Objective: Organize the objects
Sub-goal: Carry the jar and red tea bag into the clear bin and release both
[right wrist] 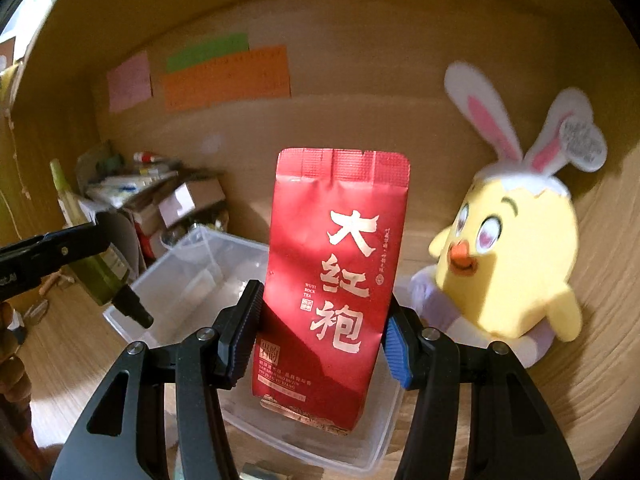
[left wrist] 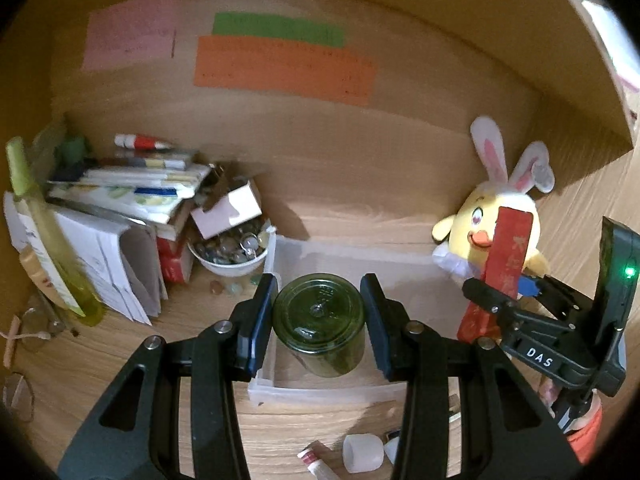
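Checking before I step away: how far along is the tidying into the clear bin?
Nothing visible in the clear bin yet. In hand: the left hand-held gripper grips a green jar, the right hand-held gripper a red tea packet, both over it. Left: a white cap and tube on the desk.

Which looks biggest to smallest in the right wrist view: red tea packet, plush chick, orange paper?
1. Plush chick
2. Red tea packet, close to the chick; it is nearer the camera, so that ranking is unsure.
3. Orange paper

Both tools are matte black with slotted arms and silver screws — the left gripper [left wrist: 319,322] has dark blue pads; the right gripper [right wrist: 324,338] shows a bright blue ribbed pad, "DAS" lettering and a green light.
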A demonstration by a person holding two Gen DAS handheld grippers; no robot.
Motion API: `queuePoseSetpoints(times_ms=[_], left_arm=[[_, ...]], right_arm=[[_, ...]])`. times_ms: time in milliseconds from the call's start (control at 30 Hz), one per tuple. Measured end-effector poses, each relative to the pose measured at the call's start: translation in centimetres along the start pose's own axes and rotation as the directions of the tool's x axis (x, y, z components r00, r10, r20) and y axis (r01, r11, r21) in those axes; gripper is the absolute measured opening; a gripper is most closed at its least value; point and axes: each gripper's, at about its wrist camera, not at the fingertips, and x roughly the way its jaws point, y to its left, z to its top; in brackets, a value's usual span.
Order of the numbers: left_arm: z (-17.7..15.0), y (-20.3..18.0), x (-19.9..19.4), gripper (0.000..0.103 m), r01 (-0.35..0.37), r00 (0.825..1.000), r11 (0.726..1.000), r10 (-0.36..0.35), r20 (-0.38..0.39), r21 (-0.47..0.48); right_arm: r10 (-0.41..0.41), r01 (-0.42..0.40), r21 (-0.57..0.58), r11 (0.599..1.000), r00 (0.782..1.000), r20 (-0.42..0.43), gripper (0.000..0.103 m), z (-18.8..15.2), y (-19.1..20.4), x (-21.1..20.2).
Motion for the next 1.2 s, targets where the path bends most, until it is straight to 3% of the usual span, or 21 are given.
queuePoseSetpoints(times_ms=[300, 633, 933, 1067, 1200], left_arm=[[-0.9, -0.5, 3.2, 0.043, 0.025, 0.996, 1.000, -0.024, -0.087, 0.015], [-1.5, -0.5, 5.9, 0.043, 0.027, 0.988, 0.999, -0.023, -0.154, 0.022], [-1.7, 0.0, 6.4, 0.043, 0.018, 0.987, 1.000, -0.016, -0.162, 0.010], [-1.6, 0.0, 5.9, 0.048, 0.017, 0.987, 1.000, -0.015, -0.158, 0.013], [-1.4, -0.3, 5.1, 0.056, 0.005, 0.991, 0.999, -0.001, -0.136, 0.031]], right_arm=[[0.032, -0.037, -0.037, 0.999, 0.991, -0.133, 0.051, -1.6, 0.6, 2.8], [0.015, -0.025, -0.056, 0.998, 0.982, -0.187, 0.051, -2.3, 1.4, 5.0], [-0.015, -0.003, -0.086, 0.996, 0.978, -0.208, 0.052, -2.8, 2.1, 6.1], [-0.025, 0.002, -0.110, 0.994, 0.978, -0.208, 0.068, -2.8, 2.5, 6.1], [-0.042, 0.018, -0.137, 0.990, 0.984, -0.175, 0.070, -2.5, 3.0, 5.4]])
